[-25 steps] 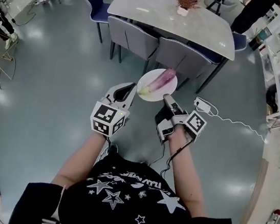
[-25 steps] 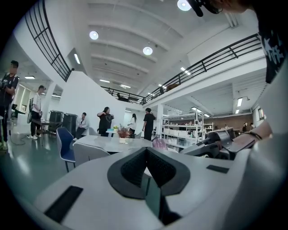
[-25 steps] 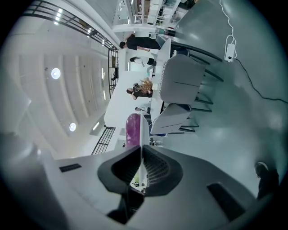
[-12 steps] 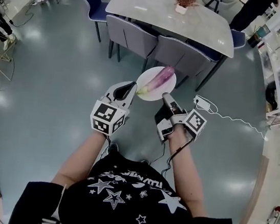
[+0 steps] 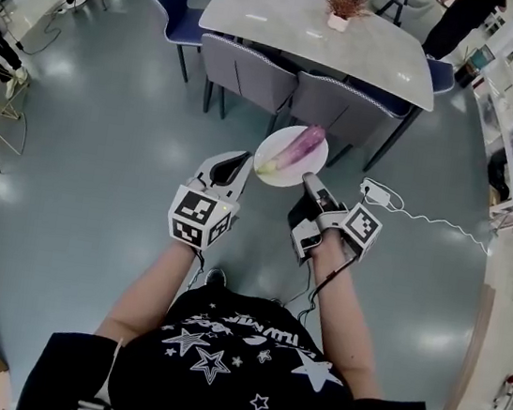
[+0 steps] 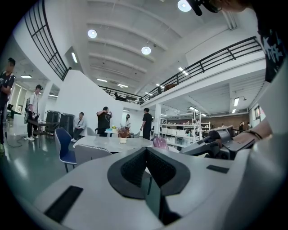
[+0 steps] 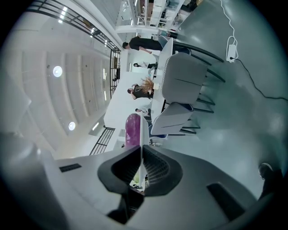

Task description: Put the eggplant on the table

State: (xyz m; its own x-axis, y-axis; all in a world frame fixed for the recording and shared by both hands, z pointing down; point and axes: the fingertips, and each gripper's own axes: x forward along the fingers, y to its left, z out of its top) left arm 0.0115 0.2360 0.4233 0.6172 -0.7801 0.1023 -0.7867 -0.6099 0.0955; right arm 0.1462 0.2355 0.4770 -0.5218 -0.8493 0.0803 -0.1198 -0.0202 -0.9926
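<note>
Right tool (image 7: 141, 148) tight on plate (image 5: 290, 179)

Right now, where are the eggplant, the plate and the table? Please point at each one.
eggplant (image 5: 299, 146), head view, middle of its purple body.
plate (image 5: 275, 139), head view, bare white part at its upper left.
table (image 5: 274, 14), head view, bare part of its pale top.

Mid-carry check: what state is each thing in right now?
Right claw: shut on the plate's rim.
Left claw: shut, nothing between its jaws, tip by the plate's left edge.
Plate: in the air, roughly level, short of the table.
Eggplant: lying on the plate.
Table: holds only a potted plant.
</note>
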